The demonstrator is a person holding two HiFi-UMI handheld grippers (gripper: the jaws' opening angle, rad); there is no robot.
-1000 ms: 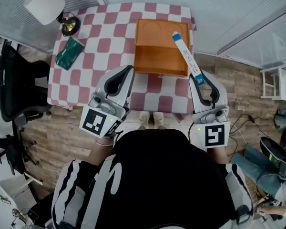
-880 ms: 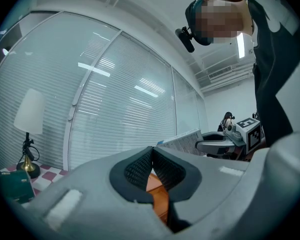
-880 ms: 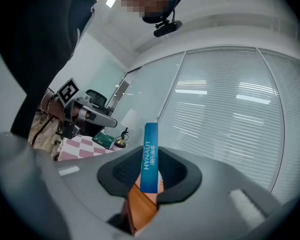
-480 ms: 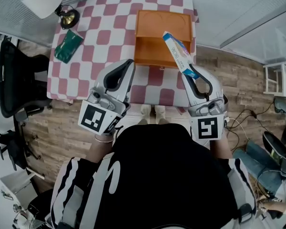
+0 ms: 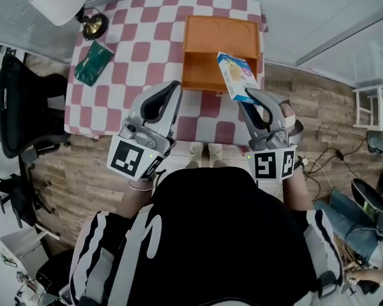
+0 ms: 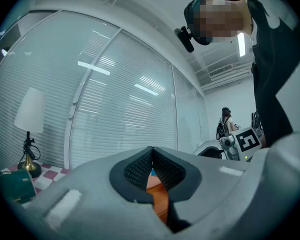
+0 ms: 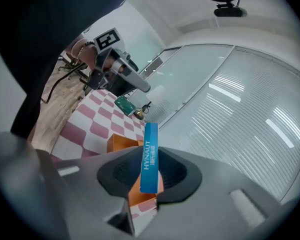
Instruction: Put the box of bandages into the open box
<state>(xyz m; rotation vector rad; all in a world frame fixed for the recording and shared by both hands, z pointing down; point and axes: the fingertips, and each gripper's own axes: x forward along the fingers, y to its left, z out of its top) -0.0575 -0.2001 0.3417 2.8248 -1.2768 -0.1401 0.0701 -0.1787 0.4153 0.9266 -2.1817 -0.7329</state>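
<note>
- Right hand-held gripper (image 5: 254,98) is clamped on the box of bandages (image 5: 236,75), jaws part-way apart with the box's thin sides pressed between the pads.
- In the right gripper view the box of bandages (image 7: 150,156) stands on end between the jaws, showing a narrow blue edge with "HYNAUT" printed on it.
- In the head view the box is tilted and its pale printed face points up at the camera.
- It is held in the air over the front right corner of the open box (image 5: 207,40), not inside it.
- Whether it touches the rim of the open box can't be told.
- The open box is orange, lid flipped back, and sits on the far right part of the worktop (image 5: 153,43).
- The worktop has a red and white checkered cloth.
- Left hand-held gripper (image 5: 168,89) has its jaw tips together and nothing between them.
- It hangs over the front edge of the worktop, just left of the open box, apart from it.
- In the left gripper view a strip of orange shows through the gap below the closed tips.
- A green packet (image 5: 94,62) lies on the left side of the worktop.
- A lamp (image 5: 57,2) with a white shade stands at the far left corner, near the packet.
- A black chair (image 5: 19,107) stands on the wooden floor left of the worktop.
</note>
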